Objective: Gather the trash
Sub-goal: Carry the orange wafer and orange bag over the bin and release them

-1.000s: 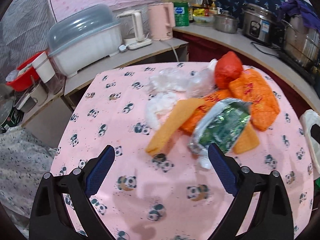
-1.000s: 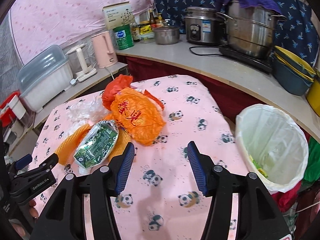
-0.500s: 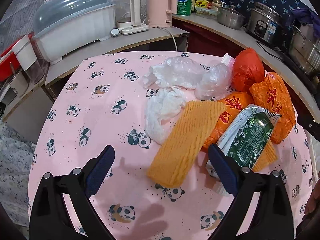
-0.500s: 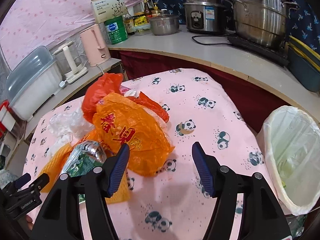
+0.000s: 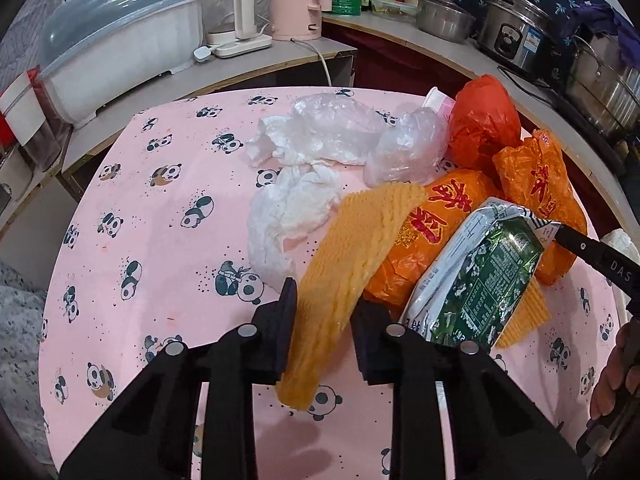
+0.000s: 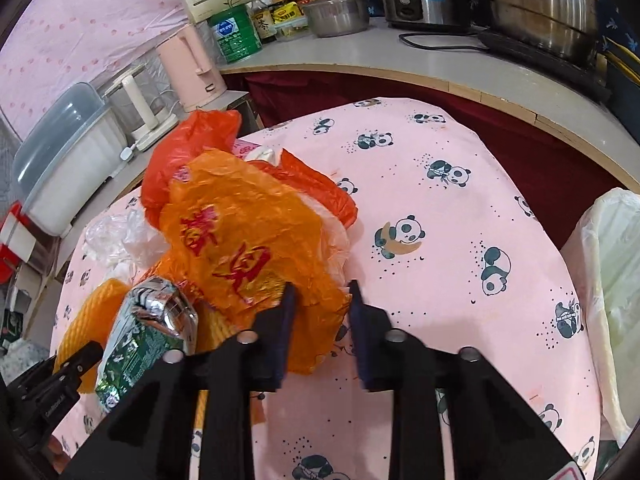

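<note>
Orange foam netting [image 5: 352, 264] pinched in your left gripper [image 5: 325, 312], your right gripper [image 6: 322, 300] closed on the orange plastic bag [image 6: 248, 248], green foil packet [image 5: 480, 280] lying between them, all on the panda tablecloth [image 5: 160, 240], lined bin [image 6: 608, 280] beside the table's right edge.

1. Both feeds read evenly bright to me; soft indoor light, no hard-edged shadows.
2. Faint grey shadow on the desk [image 5: 168, 208] under the left hand-held gripper [image 5: 324, 312].
3. Glare on the foil packet [image 6: 160, 308] and the steel pot [image 6: 540, 4].
4. Strong fisheye bending: counter edges curve, corners go black.
5. Centres sharp; rims slightly soft.
</note>
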{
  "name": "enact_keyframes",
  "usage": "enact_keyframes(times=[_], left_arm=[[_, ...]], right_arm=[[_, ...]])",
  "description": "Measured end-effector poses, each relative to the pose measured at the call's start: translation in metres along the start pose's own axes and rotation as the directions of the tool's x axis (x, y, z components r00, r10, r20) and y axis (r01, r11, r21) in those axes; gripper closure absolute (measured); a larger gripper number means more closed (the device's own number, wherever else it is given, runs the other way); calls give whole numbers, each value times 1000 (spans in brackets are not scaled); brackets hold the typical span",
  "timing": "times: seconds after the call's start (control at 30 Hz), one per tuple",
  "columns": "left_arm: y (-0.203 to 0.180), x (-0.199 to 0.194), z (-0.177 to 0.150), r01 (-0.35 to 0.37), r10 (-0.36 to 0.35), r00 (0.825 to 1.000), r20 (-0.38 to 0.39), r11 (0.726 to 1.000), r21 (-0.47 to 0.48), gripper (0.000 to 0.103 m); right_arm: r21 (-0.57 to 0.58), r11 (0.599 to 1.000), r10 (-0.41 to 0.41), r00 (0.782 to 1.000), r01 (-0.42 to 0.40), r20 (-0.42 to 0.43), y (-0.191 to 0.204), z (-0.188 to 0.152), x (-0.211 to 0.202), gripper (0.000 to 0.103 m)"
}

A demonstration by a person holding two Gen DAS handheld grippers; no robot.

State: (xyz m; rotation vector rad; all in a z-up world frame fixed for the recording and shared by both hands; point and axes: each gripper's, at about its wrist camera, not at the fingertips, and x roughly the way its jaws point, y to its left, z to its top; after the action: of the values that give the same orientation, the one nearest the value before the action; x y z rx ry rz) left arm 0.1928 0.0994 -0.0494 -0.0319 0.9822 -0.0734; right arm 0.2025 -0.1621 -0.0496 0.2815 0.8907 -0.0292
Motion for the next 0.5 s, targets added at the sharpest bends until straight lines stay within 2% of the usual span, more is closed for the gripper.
enact_keyframes(times=[0.03,0.13,0.5], left_arm=[[0,-3,0,-5,5,1000,7,1000,-1,87],[-1,-14,0,-9,9,1000,25,1000,-7,92],[-13,-72,5,-2,3,993,122,1000,-8,93]], right_arm=[[-8,1000,2,1000,-2,7,1,0,-4,96],[-18,1000,4,1000,-3,30,2,1,-17,97],[-14,1000,20,982,-18,187,-7,17,-104,97]])
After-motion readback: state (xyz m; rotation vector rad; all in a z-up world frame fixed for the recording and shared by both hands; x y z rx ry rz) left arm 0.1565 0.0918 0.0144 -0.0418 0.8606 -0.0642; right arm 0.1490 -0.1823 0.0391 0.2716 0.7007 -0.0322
